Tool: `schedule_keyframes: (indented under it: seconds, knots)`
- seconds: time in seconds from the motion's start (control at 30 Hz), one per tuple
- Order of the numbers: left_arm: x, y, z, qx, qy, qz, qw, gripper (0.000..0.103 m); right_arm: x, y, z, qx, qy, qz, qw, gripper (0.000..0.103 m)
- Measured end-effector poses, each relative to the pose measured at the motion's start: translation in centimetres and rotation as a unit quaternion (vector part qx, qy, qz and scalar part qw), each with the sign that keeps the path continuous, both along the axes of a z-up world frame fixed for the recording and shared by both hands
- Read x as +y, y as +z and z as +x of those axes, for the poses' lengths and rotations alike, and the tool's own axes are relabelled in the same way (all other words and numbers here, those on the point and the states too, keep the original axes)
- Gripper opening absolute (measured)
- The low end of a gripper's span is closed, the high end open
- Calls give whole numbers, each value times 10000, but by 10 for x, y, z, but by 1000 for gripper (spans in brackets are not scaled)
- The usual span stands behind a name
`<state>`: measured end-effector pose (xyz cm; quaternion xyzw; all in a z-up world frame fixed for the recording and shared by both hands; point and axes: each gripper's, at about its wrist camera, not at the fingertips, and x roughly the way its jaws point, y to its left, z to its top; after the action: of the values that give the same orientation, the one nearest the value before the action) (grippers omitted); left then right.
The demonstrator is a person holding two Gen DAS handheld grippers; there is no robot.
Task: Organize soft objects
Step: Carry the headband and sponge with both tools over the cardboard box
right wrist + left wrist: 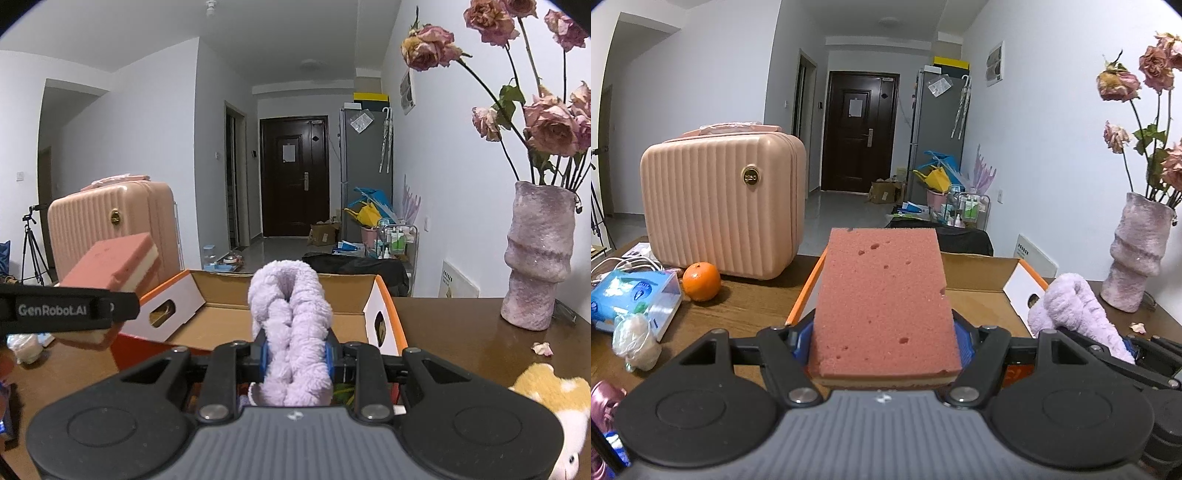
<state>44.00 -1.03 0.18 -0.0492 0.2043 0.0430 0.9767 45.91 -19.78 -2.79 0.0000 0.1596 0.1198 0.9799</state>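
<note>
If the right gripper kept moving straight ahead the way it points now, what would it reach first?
Most likely the open cardboard box: the right gripper, shut on the purple fluffy cloth, points over its near edge toward the back flap, though depth is unclear.

Left gripper (884,347): black two-finger frame with grey ribbed body, blue pads (964,349) on the inner finger faces. Jaws closed against the two long sides of a pink sponge (882,295), which juts forward, raised off the table. In the right wrist view its side shows as a black bar at left, lettered "GenRobot.AI", level and raised.

Right gripper (294,356): same build, blue pads (264,360). Jaws pressed in on a lilac fluffy cloth (290,332), bunched between them and rising above the fingertips. Seen from the left wrist view at the right edge, just beside the left gripper.
</note>
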Motion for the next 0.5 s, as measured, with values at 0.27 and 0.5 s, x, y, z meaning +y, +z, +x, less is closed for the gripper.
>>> schedule_keyframes:
  seconds: [0.27,0.5]
  knots:
    - [-2,-6,34,-6,0,138,9999,71,-2,-5,40,43,-88,-41,9999,26]
    - [0,-12,62,-37,46,279,9996,71,-4,-10,72,-15,-122,-44,9999,26]
